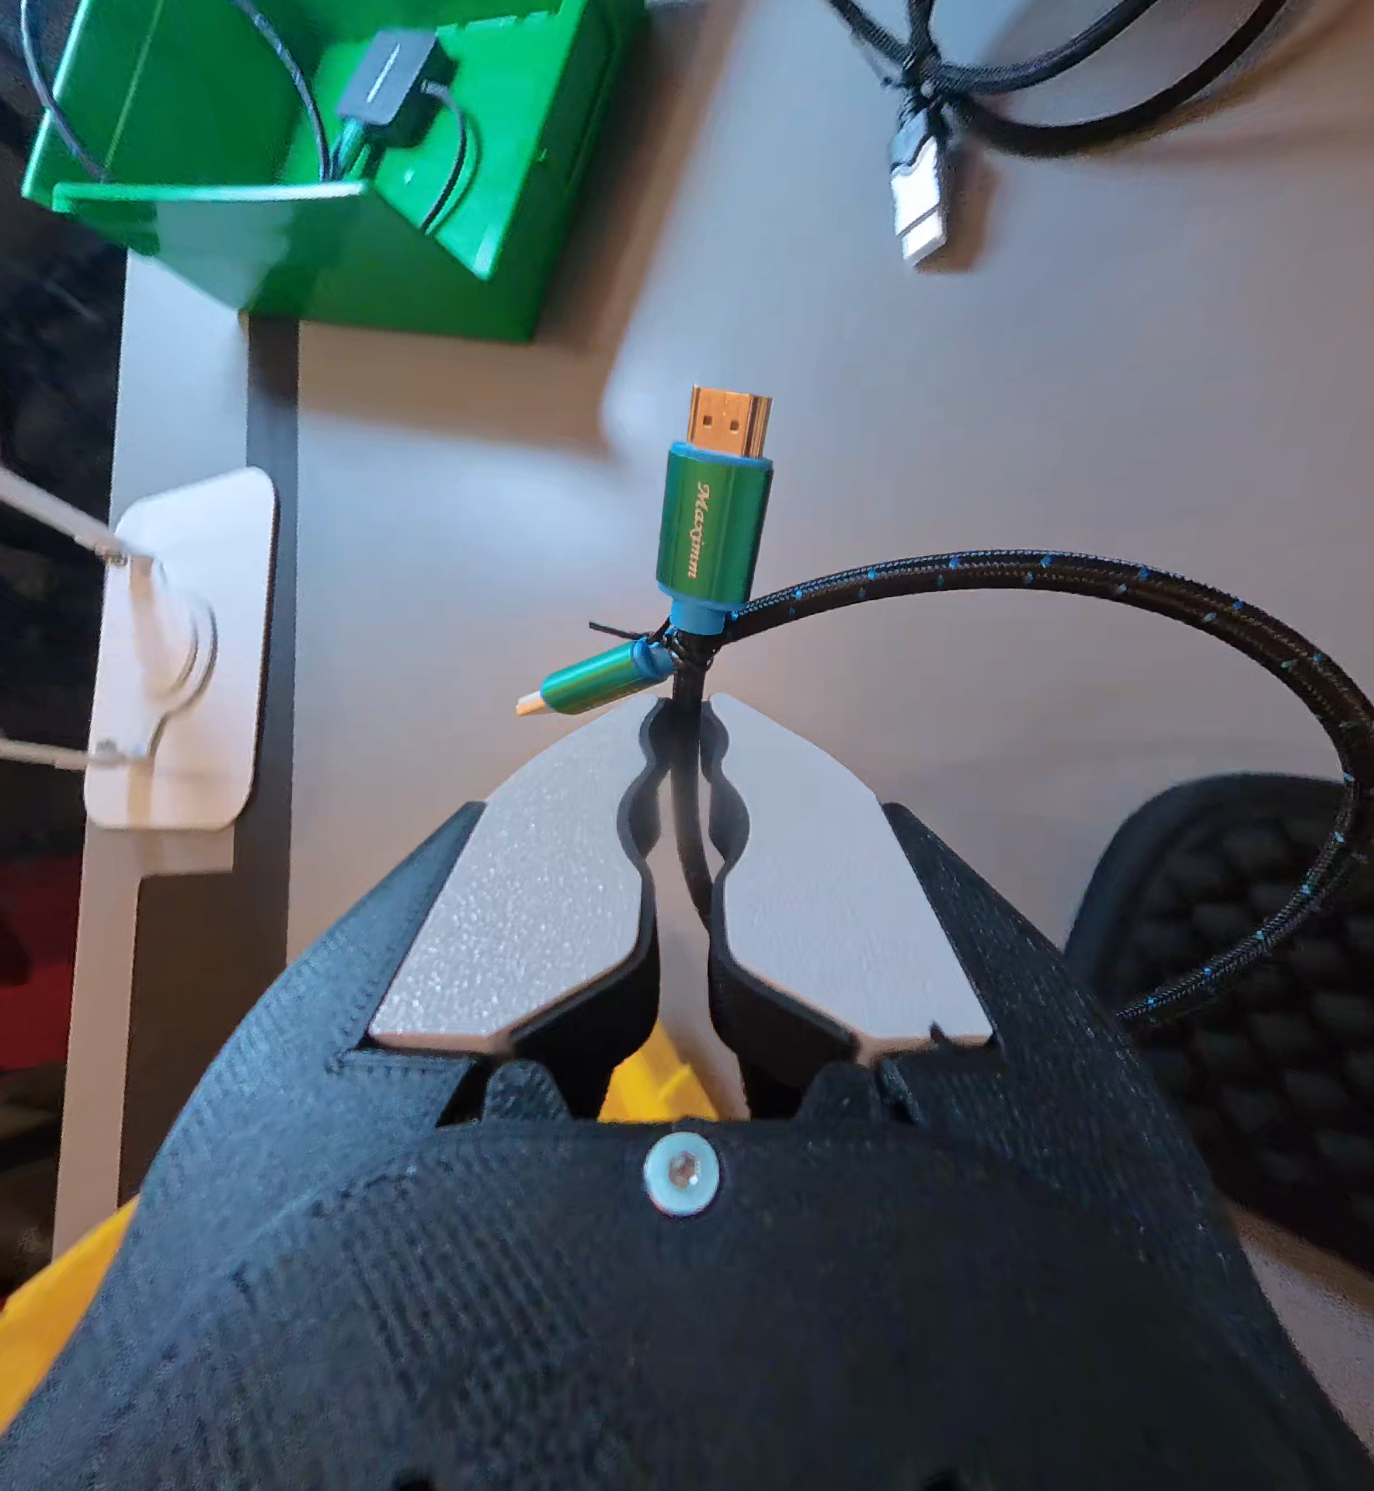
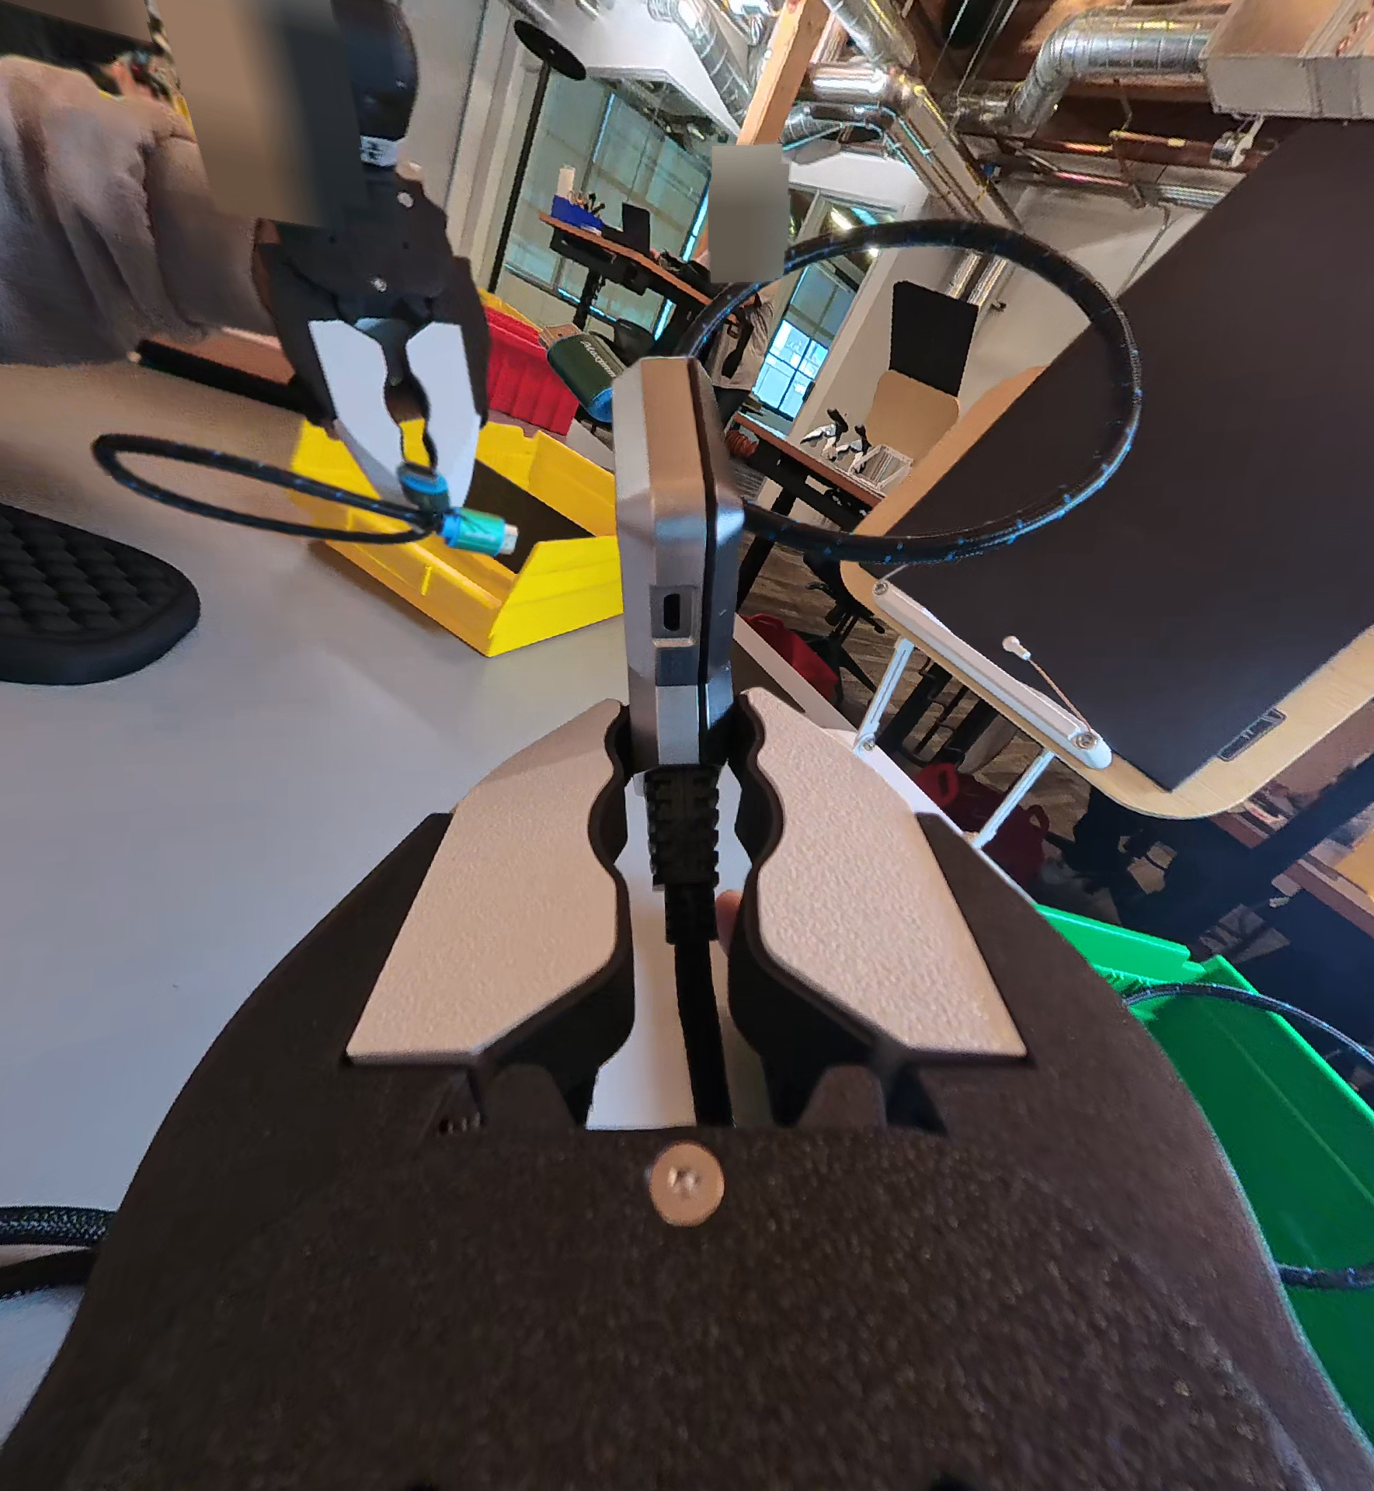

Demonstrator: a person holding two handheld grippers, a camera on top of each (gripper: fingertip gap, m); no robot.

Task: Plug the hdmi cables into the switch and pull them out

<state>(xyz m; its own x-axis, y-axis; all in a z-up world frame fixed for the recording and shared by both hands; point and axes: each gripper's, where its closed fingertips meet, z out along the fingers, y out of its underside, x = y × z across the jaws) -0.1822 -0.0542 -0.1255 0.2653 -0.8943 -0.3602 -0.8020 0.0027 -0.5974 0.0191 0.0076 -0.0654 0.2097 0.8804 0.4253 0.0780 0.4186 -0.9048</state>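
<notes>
Left gripper [image 1: 683, 710] has its jaws clamped on the braided black cable [image 1: 1151, 589] just behind the plugs, so the upper HDMI plug [image 1: 716, 516] sticks out free ahead of the fingertips — reads as a hold meant to aim that plug at a port. A second plug [image 1: 599, 682] is cinched to the same spot with a thin tie and pokes out sideways to the left; it may get in the way on approach. The plugs have green metallic shells, blue collars and gold tips; the cable is black weave with blue flecks and loops out to the right and back. Right gripper [image 2: 683, 726] has its jaws clamped on the lower end of the switch [image 2: 667, 549], held upright in the air with its own thick black lead [image 2: 695, 1008] running back between the fingers — likely to steady it against the push. The switch is a slim grey slab with rounded corners and a small port on its narrow edge. Another green plug [image 2: 582, 367] sits at its top; whether seated, cannot tell. Both are held above the grey counter [image 2: 223, 807], well apart, with a yellow bin [image 2: 538, 597] under the left gripper and a green bin [image 1: 393, 266] at the counter edge.
</notes>
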